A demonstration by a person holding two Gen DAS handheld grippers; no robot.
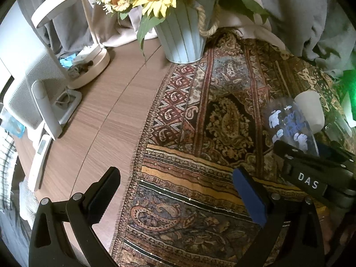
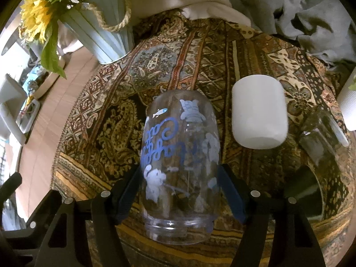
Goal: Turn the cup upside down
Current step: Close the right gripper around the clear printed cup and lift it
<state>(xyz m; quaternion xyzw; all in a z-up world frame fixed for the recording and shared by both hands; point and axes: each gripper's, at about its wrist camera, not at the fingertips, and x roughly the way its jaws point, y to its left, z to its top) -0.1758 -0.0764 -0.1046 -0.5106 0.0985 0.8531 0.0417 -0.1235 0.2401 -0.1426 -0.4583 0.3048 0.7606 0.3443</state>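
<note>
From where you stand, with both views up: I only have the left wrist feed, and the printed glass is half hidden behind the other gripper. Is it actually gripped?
Observer: The right gripper has a finger on each side of the glass cup, seemingly clamped.
Operator: Which way up is the glass?
Observer: The thick base is nearest the camera and the rounded end points away.
Operator: Anything close to it?
Observer: A white cup stands just right of it on the patterned cloth, with a visible gap between them.

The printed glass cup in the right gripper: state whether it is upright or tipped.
Tipped. The glass cup lies along the view between the right gripper fingers, thick base nearest the camera.
</note>
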